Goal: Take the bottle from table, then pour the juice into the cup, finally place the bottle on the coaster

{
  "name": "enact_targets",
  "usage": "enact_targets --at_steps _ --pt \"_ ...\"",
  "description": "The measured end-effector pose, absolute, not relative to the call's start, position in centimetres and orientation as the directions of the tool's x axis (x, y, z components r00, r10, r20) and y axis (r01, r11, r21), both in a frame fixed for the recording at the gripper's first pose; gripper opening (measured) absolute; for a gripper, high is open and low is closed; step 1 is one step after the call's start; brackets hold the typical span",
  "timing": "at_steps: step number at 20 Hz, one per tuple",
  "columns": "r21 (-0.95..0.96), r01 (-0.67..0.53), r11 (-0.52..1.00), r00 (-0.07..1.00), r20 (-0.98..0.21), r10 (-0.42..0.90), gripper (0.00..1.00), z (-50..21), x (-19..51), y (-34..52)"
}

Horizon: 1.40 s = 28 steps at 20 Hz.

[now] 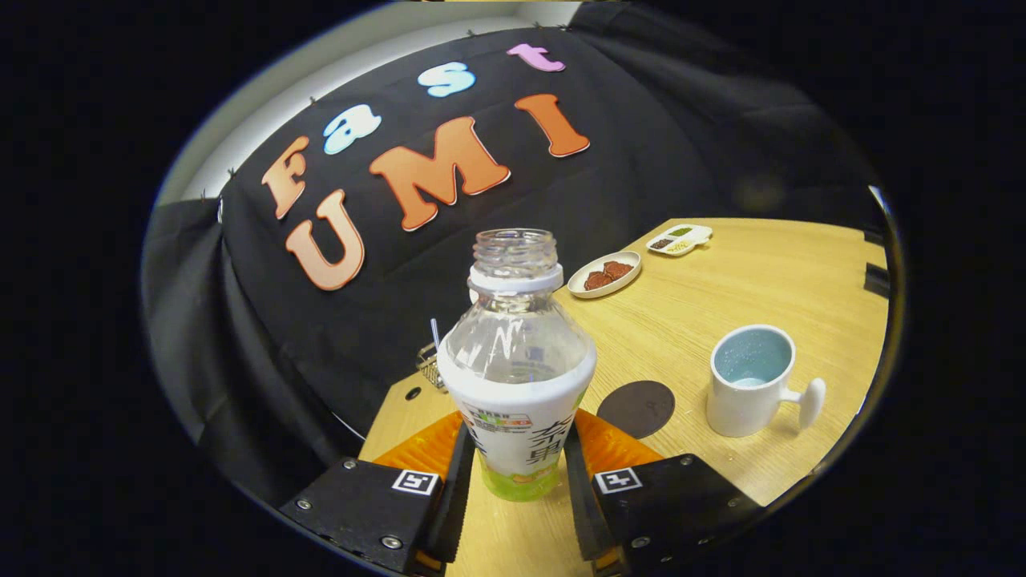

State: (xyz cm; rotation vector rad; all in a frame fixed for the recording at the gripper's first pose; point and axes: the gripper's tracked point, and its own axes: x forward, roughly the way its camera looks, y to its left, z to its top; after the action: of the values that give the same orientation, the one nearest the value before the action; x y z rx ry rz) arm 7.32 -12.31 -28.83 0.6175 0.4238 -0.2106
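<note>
The hand-held gripper (519,473) squeezes the bottle (517,369) from both sides, low on its label. The bottle has no cap and stands up straight over the desk (721,272). The dark round coaster (636,408) and the cup (753,381) sit a little beyond the fingers

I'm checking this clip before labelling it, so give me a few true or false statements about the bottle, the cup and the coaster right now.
1. The gripper has both fingers pressed on the bottle. True.
2. The bottle has its cap on. False: its neck is open, with no cap.
3. The cup lies on its side. False: it stands upright.
4. The coaster has nothing on it. True.
5. The cup stands on the coaster. False: it stands beside it on the table.
</note>
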Motion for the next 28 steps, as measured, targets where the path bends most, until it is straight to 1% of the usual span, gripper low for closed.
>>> enact_targets --at_steps 5,8,13,17,22,28 --pt "0.74 0.32 0.591 0.925 -0.38 -0.025 0.56 -27.9 8.5 -12.9" --pt "0.815 0.329 0.477 0.931 -0.364 -0.021 0.56 -27.8 9.1 -13.3" --pt "0.87 0.372 0.325 0.923 -0.384 -0.03 0.56 -28.2 8.6 -14.2" --pt "0.897 0.367 0.248 0.927 -0.376 -0.013 0.56 -28.3 9.6 -14.2" --pt "0.924 0.366 0.105 0.93 -0.365 -0.034 0.56 -28.2 9.3 -15.2" --pt "0.933 0.359 0.014 0.933 -0.359 -0.025 0.56 -27.8 9.6 -15.6"
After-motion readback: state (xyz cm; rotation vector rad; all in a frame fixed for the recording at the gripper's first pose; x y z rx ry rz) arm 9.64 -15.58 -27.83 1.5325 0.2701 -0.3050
